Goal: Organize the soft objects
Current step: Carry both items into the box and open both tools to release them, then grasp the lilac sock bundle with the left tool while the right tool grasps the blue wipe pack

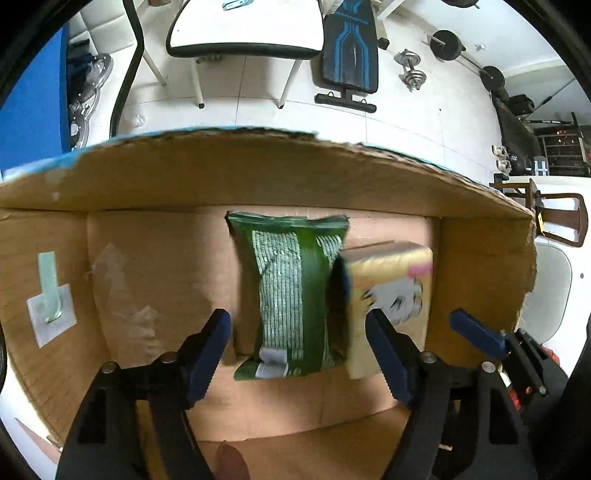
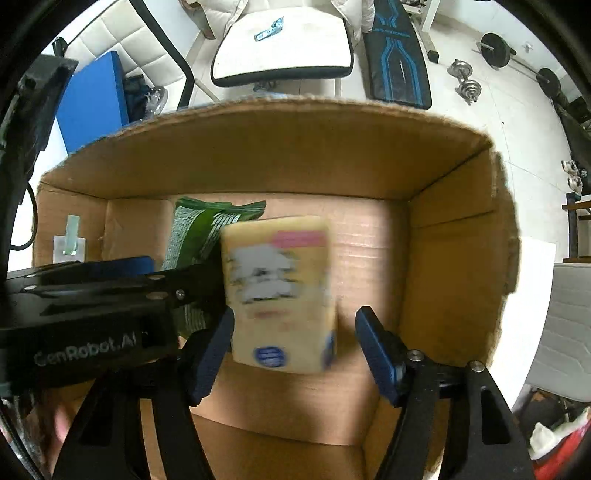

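Note:
A green soft packet (image 1: pixel 295 291) lies on the floor of an open cardboard box (image 1: pixel 258 173). A yellow soft pack (image 1: pixel 391 295) lies right beside it. My left gripper (image 1: pixel 299 350) is open, its fingers spread wide on either side of the green packet's near end. My right gripper (image 2: pixel 293 350) is open too, its fingers on either side of the yellow pack (image 2: pixel 280 291), which looks blurred. The green packet (image 2: pixel 199 232) is partly hidden behind the yellow pack and the left gripper's body (image 2: pixel 92 295). The right gripper's blue fingers (image 1: pixel 476 332) show in the left view.
The box walls (image 2: pixel 454 236) rise around both grippers. A taped label (image 1: pixel 50 306) sticks on the left flap. Beyond the box stand a white chair (image 1: pixel 247 29), a black and blue bench (image 1: pixel 351 55), dumbbells (image 1: pixel 412 70) and a blue panel (image 2: pixel 92 99).

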Available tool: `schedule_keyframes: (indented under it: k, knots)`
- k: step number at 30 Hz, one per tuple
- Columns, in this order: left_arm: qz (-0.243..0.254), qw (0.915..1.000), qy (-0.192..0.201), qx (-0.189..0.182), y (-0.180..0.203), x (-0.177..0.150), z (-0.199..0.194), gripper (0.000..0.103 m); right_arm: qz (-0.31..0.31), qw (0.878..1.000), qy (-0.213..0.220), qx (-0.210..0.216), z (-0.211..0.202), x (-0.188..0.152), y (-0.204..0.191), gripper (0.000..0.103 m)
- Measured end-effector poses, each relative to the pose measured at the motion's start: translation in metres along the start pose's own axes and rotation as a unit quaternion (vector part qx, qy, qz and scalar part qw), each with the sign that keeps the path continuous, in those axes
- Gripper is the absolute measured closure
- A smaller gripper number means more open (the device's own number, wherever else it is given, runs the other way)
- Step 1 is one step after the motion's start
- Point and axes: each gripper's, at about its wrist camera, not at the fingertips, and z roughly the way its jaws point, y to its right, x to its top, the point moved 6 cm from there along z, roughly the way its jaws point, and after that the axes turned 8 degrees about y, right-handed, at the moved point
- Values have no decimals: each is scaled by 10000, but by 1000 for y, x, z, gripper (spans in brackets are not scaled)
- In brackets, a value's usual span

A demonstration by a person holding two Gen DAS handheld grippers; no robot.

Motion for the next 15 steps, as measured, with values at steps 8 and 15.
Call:
schedule_keyframes:
  k: [8,15]
  knots:
    - [323,9982,479,129,-2,-23,-48,5,-21,9996,269,-131,-38,-12,3,0]
    - [524,9885,1295,585,-5,-66,-106,5,-165,9961,865,-37,-81,-37,-8,0]
